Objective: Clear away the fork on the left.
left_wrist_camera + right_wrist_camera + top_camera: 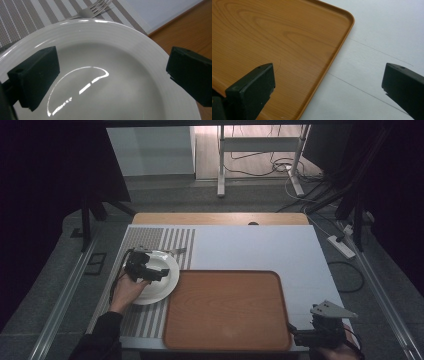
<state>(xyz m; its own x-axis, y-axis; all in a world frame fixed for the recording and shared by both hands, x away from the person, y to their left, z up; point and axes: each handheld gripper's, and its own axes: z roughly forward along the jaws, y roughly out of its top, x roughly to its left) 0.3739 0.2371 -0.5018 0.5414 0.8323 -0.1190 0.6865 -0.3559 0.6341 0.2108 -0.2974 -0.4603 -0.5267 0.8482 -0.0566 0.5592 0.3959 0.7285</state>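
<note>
White plate (161,279) sits just left of the wooden tray (227,310) in the high view, left gripper (159,273) over it, fork (176,251) half hidden behind. Left gripper view: jaws spread wide above the plate (105,82), gripping nothing, fork (92,11) cut off. Right gripper view: jaws wide apart, empty, straddling the tray (287,42) edge.

High view: fixed above the table's near edge, facing forward and down, far enough to take in the whole table (260,245). Left gripper view: close over the white plate (110,82), near the left edge. Right gripper view: close above the wooden tray (274,37) corner. Each shares its patch with the high view.
</note>
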